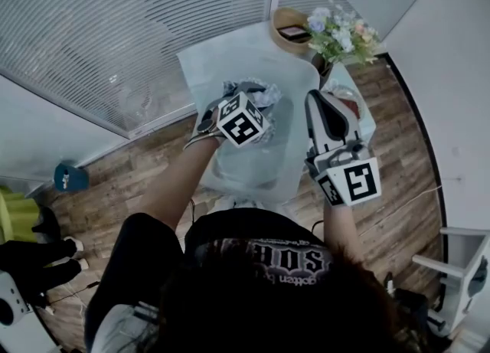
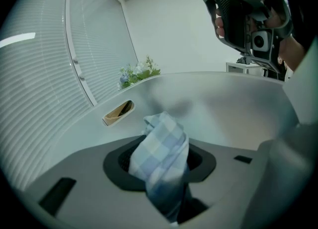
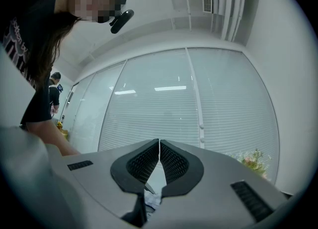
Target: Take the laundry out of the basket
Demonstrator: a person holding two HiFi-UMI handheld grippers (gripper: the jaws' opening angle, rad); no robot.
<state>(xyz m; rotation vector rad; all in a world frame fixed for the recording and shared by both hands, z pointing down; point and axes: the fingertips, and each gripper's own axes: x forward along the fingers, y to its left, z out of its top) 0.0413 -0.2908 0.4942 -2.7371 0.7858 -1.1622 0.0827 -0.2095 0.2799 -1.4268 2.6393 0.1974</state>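
Centrally, in the head view, a pale worktop (image 1: 222, 60) fills the upper middle of the frame, above a wood-plank floor (image 1: 138, 183). A clear-walled basket (image 1: 245, 175) stands at the centre of the frame, on the edge of the worktop nearest the bottom of the frame.

The laundry item is a checked cloth (image 2: 161, 146). It is woven in pale blue and white squares, and the blue deepens toward its lower end. It is soft and folded lengthwise into a loose, twisted bunch. In the left gripper view its upper end rises free above the tool, rounded and slightly drooping to the left. Its lower end narrows and runs down into the dark gap at the base of the jaws. In the head view it shows as a crumpled pale grey mass over the upper end of the basket, just above the marker cube.

The left tool (image 2: 161, 163) pinches the checked cloth between its two dark pads, with the jaws held partly apart by the fabric. The right tool (image 3: 159, 146) has its jaws pressed together at the tips, with nothing between them. It sits right of the basket in the head view and points toward the top of the frame.

A bunch of flowers (image 1: 341, 34) and a round wooden tray (image 1: 291, 26) occupy the upper right of the worktop.
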